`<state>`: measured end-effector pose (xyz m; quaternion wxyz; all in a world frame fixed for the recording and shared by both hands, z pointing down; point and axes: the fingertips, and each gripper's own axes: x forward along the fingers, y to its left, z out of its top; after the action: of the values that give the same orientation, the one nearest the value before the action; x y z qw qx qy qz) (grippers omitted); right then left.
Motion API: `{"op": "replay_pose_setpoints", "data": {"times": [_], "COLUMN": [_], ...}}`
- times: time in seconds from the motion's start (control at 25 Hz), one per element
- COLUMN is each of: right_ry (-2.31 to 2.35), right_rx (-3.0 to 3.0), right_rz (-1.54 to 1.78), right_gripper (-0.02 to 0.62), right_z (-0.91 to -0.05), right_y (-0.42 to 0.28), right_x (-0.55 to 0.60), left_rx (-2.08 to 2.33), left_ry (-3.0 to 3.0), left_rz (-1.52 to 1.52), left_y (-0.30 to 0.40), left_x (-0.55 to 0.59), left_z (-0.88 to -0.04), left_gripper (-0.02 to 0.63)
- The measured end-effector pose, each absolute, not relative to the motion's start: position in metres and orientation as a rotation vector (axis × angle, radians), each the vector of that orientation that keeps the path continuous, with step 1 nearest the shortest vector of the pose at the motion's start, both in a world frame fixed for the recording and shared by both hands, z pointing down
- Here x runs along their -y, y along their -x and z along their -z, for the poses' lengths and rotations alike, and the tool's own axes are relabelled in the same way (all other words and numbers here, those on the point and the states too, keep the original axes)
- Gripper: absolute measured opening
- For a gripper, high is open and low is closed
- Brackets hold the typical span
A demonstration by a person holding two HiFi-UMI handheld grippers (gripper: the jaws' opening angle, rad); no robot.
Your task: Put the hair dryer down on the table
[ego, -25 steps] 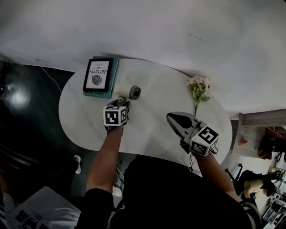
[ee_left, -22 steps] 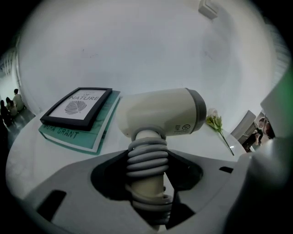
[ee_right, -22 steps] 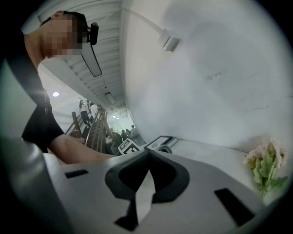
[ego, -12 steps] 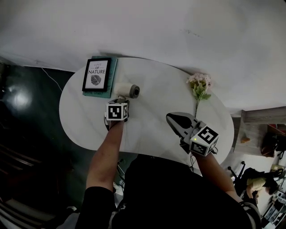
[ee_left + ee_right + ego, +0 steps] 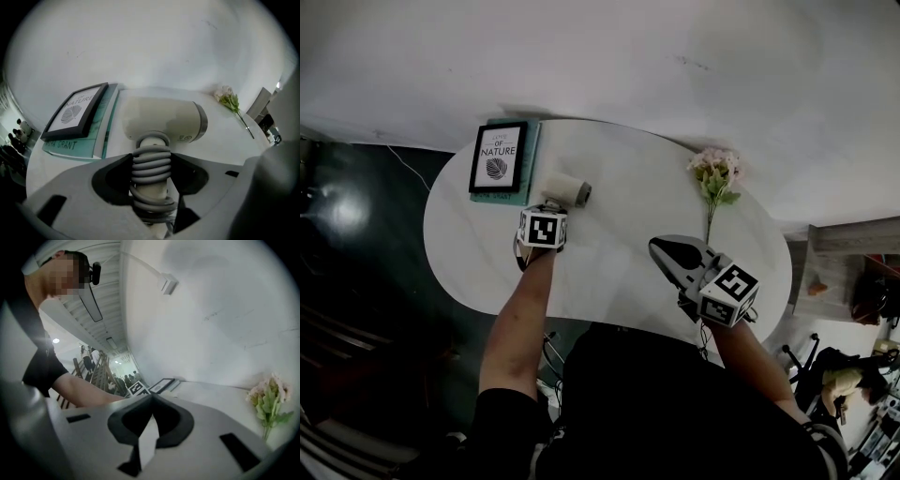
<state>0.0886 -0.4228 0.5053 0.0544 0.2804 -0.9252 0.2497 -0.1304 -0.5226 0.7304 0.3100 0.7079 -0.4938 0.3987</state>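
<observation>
A cream hair dryer [image 5: 565, 187] with a grey end ring lies across the white oval table [image 5: 619, 150], next to the framed print. Its grey cord is coiled round its handle. My left gripper [image 5: 550, 206] points steeply down at it. In the left gripper view the coiled handle [image 5: 151, 168] stands between the jaws of my left gripper [image 5: 151, 157], whose tips touch the coil on both sides. They have just been opening a little. The dryer's barrel [image 5: 161, 119] is right at the tabletop. My right gripper [image 5: 664, 249] hovers shut and empty over the table's near right side, also seen as right gripper [image 5: 151, 398].
A black-framed print [image 5: 499, 159] lies on a teal book [image 5: 101, 131] at the table's far left. A pink flower sprig [image 5: 714, 178] lies at the far right, also visible as flower [image 5: 268, 401]. A white wall stands behind the table; dark floor lies to the left.
My left gripper has sunk toward the table and tipped further down, carrying the hair dryer a little toward the framed print. The right gripper has stayed where it was.
</observation>
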Motion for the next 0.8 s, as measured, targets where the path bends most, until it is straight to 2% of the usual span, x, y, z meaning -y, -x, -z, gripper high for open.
{"op": "replay_pose_setpoints", "data": {"times": [0.48, 0.6, 0.8], "right_ry": [-0.808, -0.773, -0.675], "right_rx": [2.847, 2.870, 2.911], "right_rz": [-0.737, -0.725, -0.709], "right_gripper": [0.008, 0.008, 0.008], "right_z": [-0.501, -0.497, -0.489], "right_y": [-0.114, -0.118, -0.111], "right_x": [0.414, 0.412, 0.407], "left_rx": [1.409, 1.369, 1.422], "left_ry": [-1.907, -1.991, -2.096], "left_rz": [-0.926, -0.928, -0.859], "left_y": [0.133, 0.123, 0.116], "left_x": [0.514, 0.501, 0.477], "left_z": [-0.693, -0.680, -0.639], "left_gripper": [0.248, 0.304, 0.307]}}
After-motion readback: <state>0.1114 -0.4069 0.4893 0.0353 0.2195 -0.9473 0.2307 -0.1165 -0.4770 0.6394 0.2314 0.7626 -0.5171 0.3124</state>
